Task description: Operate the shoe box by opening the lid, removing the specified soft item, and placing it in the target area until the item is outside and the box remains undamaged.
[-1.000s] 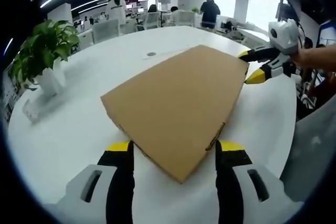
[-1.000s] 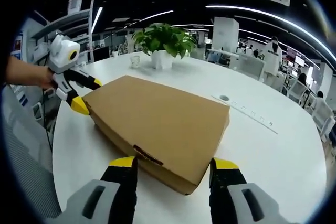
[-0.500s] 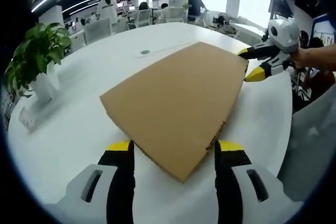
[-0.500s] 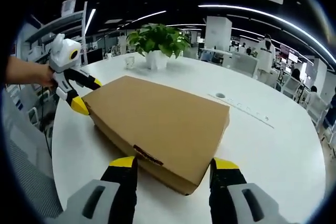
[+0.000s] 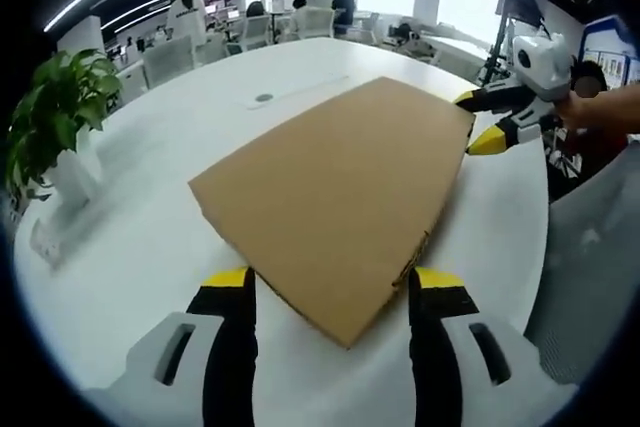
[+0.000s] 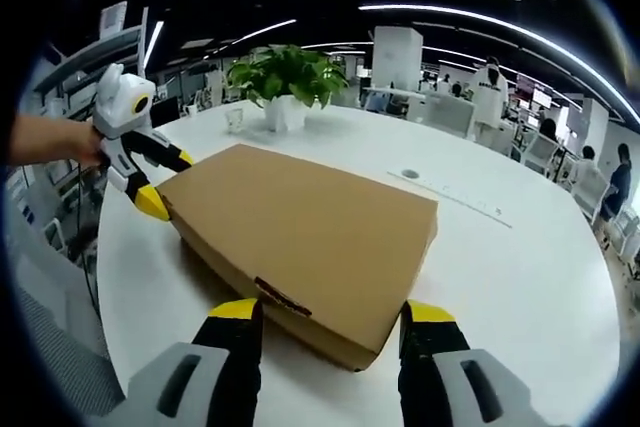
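Box: we see a flat, matte brown cardboard shoe box [image 5: 335, 202], lid shut, lying on our table [image 5: 150, 207], which is smooth, white and rounded.
Left gripper [image 5: 330, 282]: our jaws, black with yellow tips, stand wide, one on each side of the box's near corner.
Right gripper [image 6: 330, 312]: our jaws likewise stand wide, astride the opposite corner.
Plant: a leafy green plant [image 6: 285, 72] in a white pot sits well apart from the box.
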Tool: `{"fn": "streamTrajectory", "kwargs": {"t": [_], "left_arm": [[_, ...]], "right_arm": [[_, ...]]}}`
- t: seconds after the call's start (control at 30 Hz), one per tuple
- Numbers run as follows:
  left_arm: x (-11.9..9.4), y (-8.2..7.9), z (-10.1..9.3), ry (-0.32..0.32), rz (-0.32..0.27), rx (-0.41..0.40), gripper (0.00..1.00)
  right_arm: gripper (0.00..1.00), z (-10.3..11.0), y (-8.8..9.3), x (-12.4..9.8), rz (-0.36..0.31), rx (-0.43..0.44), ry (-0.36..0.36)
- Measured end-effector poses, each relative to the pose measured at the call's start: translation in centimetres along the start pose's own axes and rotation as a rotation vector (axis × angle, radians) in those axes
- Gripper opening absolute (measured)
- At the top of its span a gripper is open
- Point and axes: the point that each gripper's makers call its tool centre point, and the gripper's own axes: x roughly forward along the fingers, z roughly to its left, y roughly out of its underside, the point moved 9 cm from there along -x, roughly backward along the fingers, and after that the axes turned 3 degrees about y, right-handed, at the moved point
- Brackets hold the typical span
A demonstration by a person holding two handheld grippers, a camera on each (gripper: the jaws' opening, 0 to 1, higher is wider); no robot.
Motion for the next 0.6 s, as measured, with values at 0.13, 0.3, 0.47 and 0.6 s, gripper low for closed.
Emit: {"fn": "streamTrajectory", "kwargs": {"t": [0.13,0.3,0.47,0.6], "left_arm": [[0.0,0.0,0.3,0.019,0.012,0.019,0.6],[-0.1,0.1,0.5,0.033,0.008,0.031,0.6],[-0.2,0.2,0.7,0.043,0.012,0.041,0.6],[-0.3,0.2,0.7,0.048,0.016,0.039,0.59]], "right_arm": [[0.51,0.5,0.1,-0.2,0.005,0.03,0.012],[0.51,1.0,0.2,-0.4,0.007,0.039,0.025],[0.51,1.3,0.1,-0.7,0.02,0.065,0.026],[0.51,1.5,0.1,-0.8,0.03,0.069,0.028]]}}
